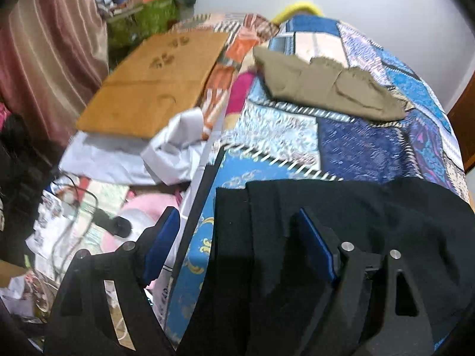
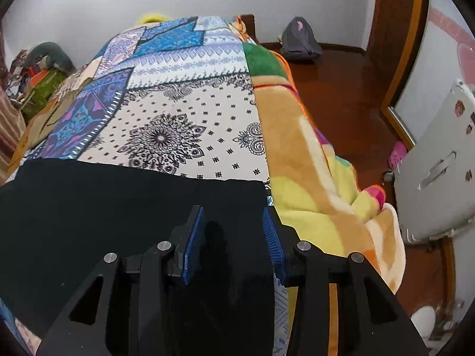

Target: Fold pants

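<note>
Black pants (image 1: pixel 341 207) lie flat on the patterned bedspread near the bed's front edge. In the left wrist view my left gripper (image 1: pixel 237 237) is open, its blue-padded fingers straddling the pants' left end, hovering just above it. In the right wrist view the same black pants (image 2: pixel 118 201) span the foreground. My right gripper (image 2: pixel 233 231) is open over the pants' right end, one pad (image 2: pixel 271 237) at the cloth's right edge. Neither gripper holds the cloth.
Folded olive-green pants (image 1: pixel 326 86) lie farther back on the bed. A cardboard sheet (image 1: pixel 154 80) and white cloth (image 1: pixel 166 154) lie at the left. An orange-yellow blanket (image 2: pixel 311 178) hangs off the right side above a wooden floor, with a grey suitcase (image 2: pixel 436 178).
</note>
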